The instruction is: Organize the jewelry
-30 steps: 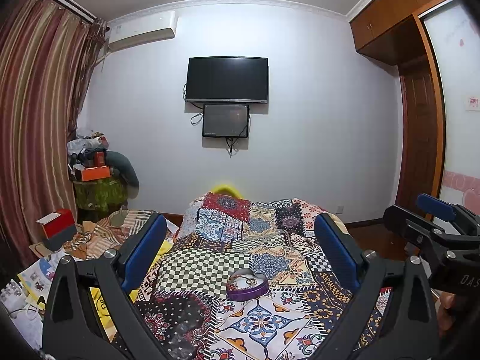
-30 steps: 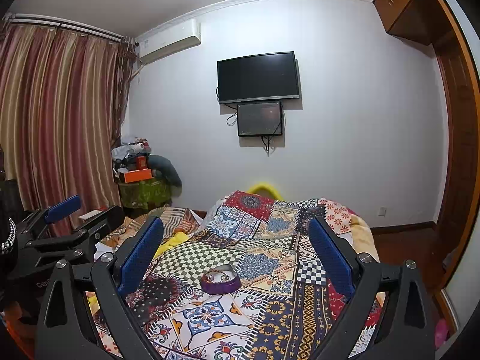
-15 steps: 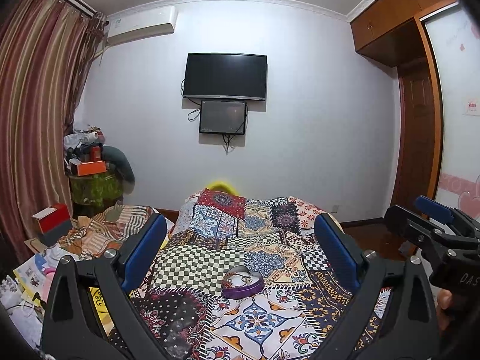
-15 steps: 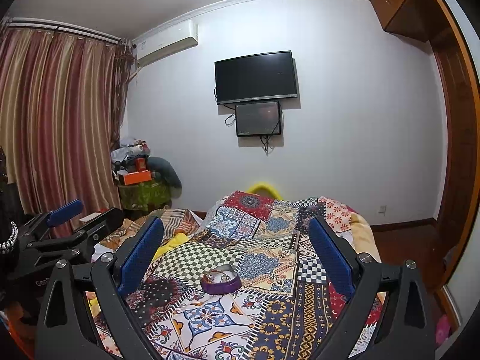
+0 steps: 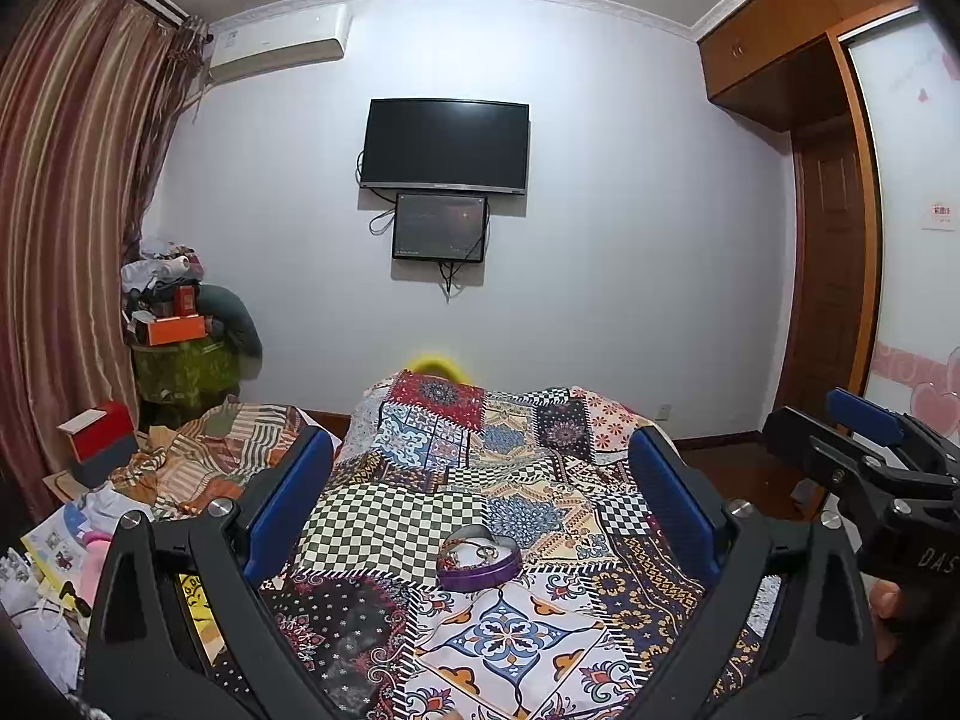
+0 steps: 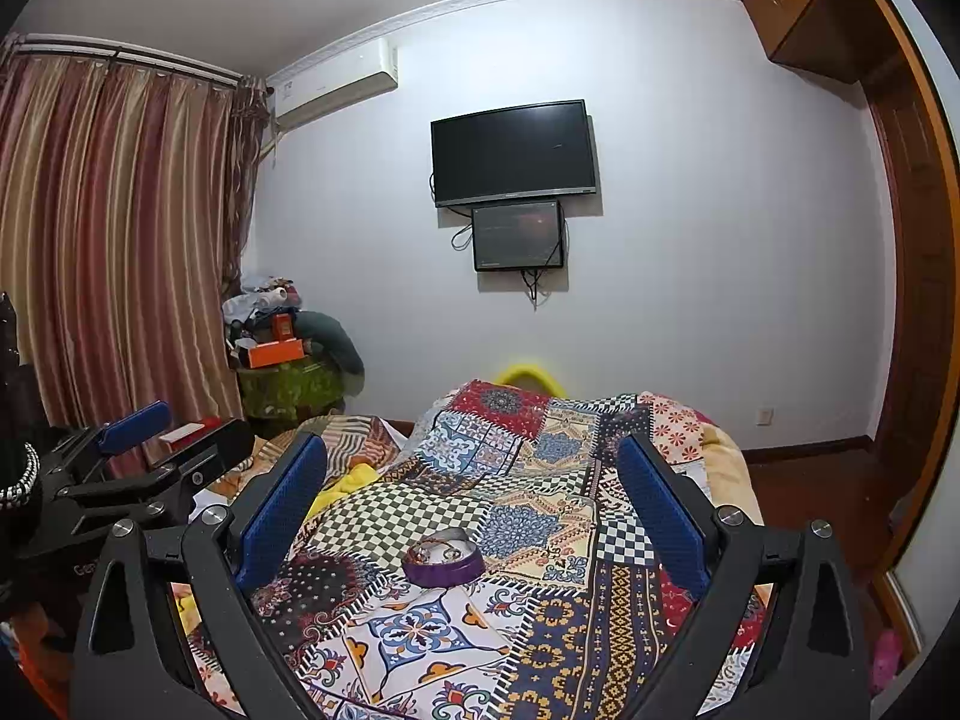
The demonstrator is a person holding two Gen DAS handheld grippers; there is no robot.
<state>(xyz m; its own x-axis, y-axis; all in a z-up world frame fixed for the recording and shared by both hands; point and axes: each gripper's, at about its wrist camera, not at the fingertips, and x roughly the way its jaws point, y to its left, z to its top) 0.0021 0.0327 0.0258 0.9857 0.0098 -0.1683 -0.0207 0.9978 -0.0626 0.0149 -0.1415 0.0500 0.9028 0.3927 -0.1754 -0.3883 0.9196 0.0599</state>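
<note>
A pale lilac-white plastered wall (image 5: 600, 240) faces the cameras. At twelve o'clock hangs a black flat television (image 5: 445, 144), a smaller dark screen (image 5: 439, 227) just beneath it. At ten o'clock sits a white air-conditioning unit (image 5: 279, 48); striped maroon-and-gold curtains (image 5: 66, 228) fill nine o'clock. Brown wooden cupboards (image 5: 780, 30) and a door (image 5: 831, 276) stand from two to three o'clock. A bright patchwork bedspread (image 5: 498, 480) covers six o'clock.

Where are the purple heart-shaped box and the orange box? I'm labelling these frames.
purple heart-shaped box (image 5: 480, 570), left wrist view, on its front wall.
orange box (image 6: 276, 354), right wrist view, on its long side face.
</note>
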